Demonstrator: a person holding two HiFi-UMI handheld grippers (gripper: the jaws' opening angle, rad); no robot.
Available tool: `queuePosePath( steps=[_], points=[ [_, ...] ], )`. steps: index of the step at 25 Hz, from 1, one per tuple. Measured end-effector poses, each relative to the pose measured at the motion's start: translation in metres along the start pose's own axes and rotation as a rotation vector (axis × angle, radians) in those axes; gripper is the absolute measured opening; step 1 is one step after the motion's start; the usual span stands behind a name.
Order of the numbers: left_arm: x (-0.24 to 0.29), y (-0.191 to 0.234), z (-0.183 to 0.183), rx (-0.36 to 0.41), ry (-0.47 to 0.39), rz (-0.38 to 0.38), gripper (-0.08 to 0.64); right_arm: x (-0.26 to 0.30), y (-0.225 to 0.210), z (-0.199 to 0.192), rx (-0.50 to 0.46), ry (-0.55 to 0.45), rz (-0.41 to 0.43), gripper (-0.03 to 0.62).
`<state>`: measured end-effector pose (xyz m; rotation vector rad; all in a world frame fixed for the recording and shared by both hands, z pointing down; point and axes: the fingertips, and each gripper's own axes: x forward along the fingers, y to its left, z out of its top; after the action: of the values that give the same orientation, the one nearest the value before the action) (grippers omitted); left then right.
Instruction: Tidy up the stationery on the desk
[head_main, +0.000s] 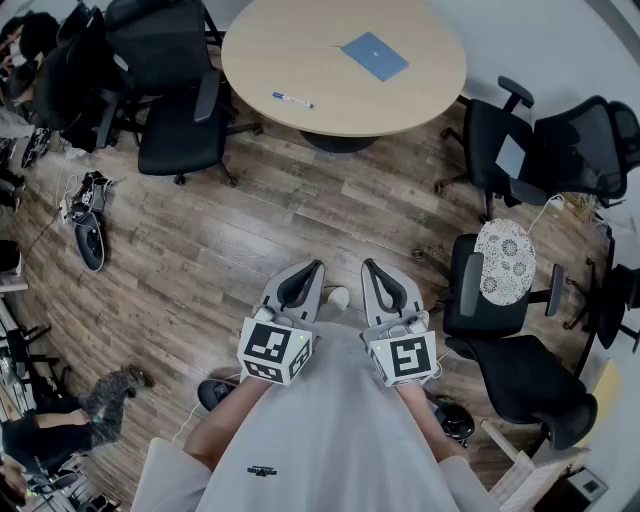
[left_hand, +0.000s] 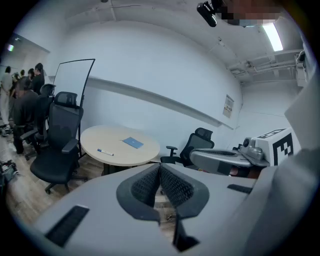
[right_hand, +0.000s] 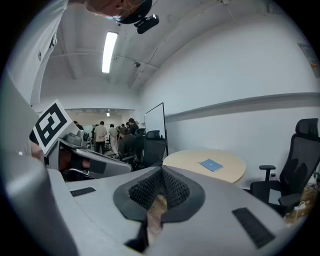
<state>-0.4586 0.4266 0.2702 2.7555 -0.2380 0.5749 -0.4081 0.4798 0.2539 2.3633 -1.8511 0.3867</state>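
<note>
Left tongs (head_main: 316, 266) and right tongs (head_main: 369, 264): both closed, pads together, nothing between them. Held side by side, close to the body, over the wood floor (head_main: 250, 240), well apart from the round counter (head_main: 300, 40). On the counter: pen (head_main: 292, 100) near the edge facing the person; blue notebook (head_main: 375, 55) further back, apart from it. Black chairs (head_main: 180, 120) stand around.

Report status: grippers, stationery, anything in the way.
Left gripper and right gripper shut, empty, side by side, short of the round table. Pen and blue notebook lie apart on it, untouched. Black chair at its left; near side open.
</note>
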Motion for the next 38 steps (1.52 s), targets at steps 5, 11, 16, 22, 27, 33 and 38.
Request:
queuePosePath(
  steps=[5,11,16,22,27,33,38],
  points=[
    [-0.006,-0.01,-0.006,0.026,0.01,0.001,0.021,-0.005,-0.002,-0.004,0.022,-0.002,0.0,0.031],
    [0.0,-0.02,-0.009,0.032,0.017,0.004,0.021,-0.018,-0.018,-0.004,0.031,-0.008,-0.037,0.031],
    [0.01,-0.023,-0.013,0.061,0.05,0.001,0.021,-0.033,-0.042,-0.019,0.059,0.005,-0.084,0.031],
    [0.039,-0.016,0.009,0.041,0.036,-0.025,0.021,-0.018,-0.072,-0.031,0.046,0.07,-0.112,0.031],
    [0.092,0.02,0.04,0.025,0.028,-0.041,0.021,0.041,-0.093,-0.008,0.207,0.024,-0.025,0.031],
    [0.172,0.077,0.078,0.012,0.056,-0.08,0.021,0.132,-0.124,0.006,0.2,0.061,0.0,0.031],
    [0.228,0.138,0.13,-0.027,0.071,-0.099,0.021,0.225,-0.14,0.064,0.127,0.076,0.038,0.031]
  ],
)
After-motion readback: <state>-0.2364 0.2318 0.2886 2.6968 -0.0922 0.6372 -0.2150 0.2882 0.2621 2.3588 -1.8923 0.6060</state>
